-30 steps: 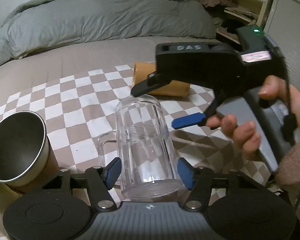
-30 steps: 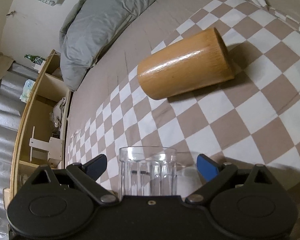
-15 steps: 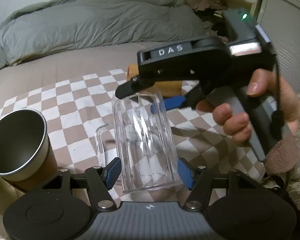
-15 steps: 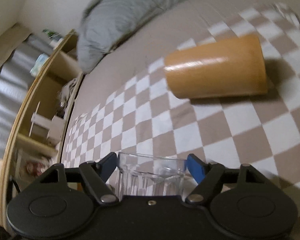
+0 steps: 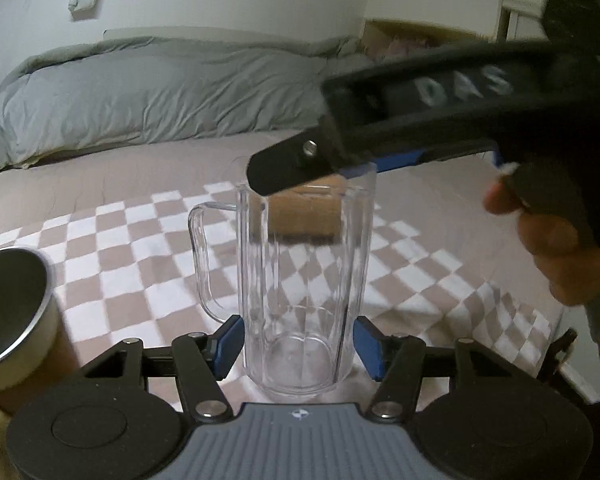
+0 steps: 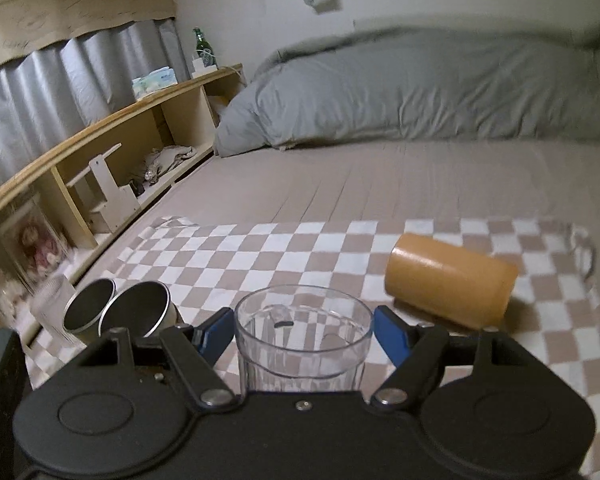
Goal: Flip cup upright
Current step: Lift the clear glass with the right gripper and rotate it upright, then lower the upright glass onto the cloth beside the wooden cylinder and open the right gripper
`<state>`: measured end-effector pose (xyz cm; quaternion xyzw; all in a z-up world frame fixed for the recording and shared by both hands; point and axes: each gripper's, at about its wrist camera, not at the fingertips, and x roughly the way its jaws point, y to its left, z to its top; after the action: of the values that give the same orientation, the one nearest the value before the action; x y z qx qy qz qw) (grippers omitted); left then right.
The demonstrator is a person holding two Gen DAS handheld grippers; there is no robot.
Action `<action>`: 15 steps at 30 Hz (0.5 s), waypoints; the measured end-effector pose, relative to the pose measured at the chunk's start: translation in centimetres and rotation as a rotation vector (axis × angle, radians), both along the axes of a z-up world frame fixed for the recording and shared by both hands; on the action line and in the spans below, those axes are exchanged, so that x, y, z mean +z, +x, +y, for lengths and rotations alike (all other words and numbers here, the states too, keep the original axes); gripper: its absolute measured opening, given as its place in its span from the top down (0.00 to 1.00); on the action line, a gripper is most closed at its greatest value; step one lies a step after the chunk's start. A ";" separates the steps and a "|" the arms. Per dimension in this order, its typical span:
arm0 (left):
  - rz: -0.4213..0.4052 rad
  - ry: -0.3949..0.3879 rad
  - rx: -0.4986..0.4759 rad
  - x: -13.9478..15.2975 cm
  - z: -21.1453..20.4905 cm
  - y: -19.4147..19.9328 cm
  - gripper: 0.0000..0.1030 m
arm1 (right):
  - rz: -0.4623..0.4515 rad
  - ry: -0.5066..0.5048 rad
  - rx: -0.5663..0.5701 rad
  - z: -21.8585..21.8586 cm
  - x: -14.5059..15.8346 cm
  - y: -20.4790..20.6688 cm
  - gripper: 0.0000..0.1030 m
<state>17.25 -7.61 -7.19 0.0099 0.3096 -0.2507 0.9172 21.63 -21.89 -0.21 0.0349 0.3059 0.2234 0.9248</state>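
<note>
A clear plastic mug [image 5: 304, 280] with a handle on its left stands upright, mouth up, between the blue pads of my left gripper [image 5: 298, 340], which close on its base. My right gripper [image 6: 304, 334] comes in from the right at the mug's rim [image 6: 304, 314]; its jaws sit wide on either side of the rim, and I cannot tell if the pads touch it. In the left wrist view the right gripper's black body [image 5: 420, 120] is blurred above the mug. A wooden cup [image 6: 450, 286] lies on its side on the checkered cloth [image 6: 300, 248].
Two steel cups [image 6: 136, 312] stand upright at the left, next to a clear glass [image 6: 54, 308]. One steel cup [image 5: 8, 312] shows in the left wrist view. A grey duvet [image 6: 420, 92] lies at the back; wooden shelves [image 6: 100, 168] run along the left.
The clear mug has been turned over from mouth-down to mouth-up. Both grippers tilted upward with it, so the views now look level across the bed.
</note>
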 end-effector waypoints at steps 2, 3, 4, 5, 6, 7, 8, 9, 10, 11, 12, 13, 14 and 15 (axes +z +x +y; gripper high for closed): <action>-0.020 -0.028 -0.015 0.0 -0.9 0.4 0.41 | -0.050 -0.049 -0.003 -0.2 0.5 -1.0 0.26; -0.033 -0.035 -0.023 -0.1 -1.4 0.3 0.41 | -0.077 -0.076 -0.008 -0.5 0.8 -1.5 0.26; -0.047 -0.040 -0.035 -0.1 -2.0 0.4 0.41 | -0.098 -0.095 -0.013 -0.8 1.1 -2.0 0.26; -0.056 -0.046 -0.049 0.0 -2.6 0.4 0.41 | -0.117 -0.113 -0.022 -1.2 1.3 -2.4 0.26; -0.058 -0.057 -0.061 -0.1 -3.2 0.5 0.41 | -0.129 -0.126 -0.032 -1.8 1.5 -2.7 0.26; -0.055 -0.073 -0.073 -0.1 -3.8 0.7 0.41 | -0.136 -0.135 -0.043 -2.2 1.7 -2.9 0.26; -0.052 -0.085 -0.083 -0.2 -4.3 0.9 0.41 | -0.142 -0.145 -0.054 -2.9 1.8 -3.1 0.26; -0.052 -0.097 -0.095 -0.3 -5.1 1.0 0.41 | -0.149 -0.157 -0.061 -3.5 1.8 -3.4 0.26; -0.054 -0.100 -0.107 -0.3 -5.8 1.2 0.41 | -0.162 -0.171 -0.067 -4.2 1.9 -3.7 0.26; -0.061 -0.099 -0.121 -0.4 -6.5 1.3 0.41 | -0.174 -0.186 -0.071 -4.7 1.8 -4.0 0.26; -0.069 -0.098 -0.132 -0.5 -7.3 1.5 0.42 | -0.186 -0.204 -0.078 -5.3 1.8 -4.2 0.26; -0.076 -0.098 -0.145 -0.7 -8.0 1.6 0.42 | -0.192 -0.217 -0.087 -5.7 1.8 -4.4 0.26; -0.081 -0.097 -0.157 -0.9 -8.8 1.7 0.42 | -0.198 -0.228 -0.096 -6.3 1.8 -4.6 0.26; -0.085 -0.095 -0.167 -1.1 -9.3 1.8 0.42 | -0.202 -0.238 -0.107 -6.8 1.8 -4.9 0.26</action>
<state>19.08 -16.90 -8.29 0.0031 0.2561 -0.3402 0.9048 16.77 -28.70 1.56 -0.0814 0.2333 0.1385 0.9591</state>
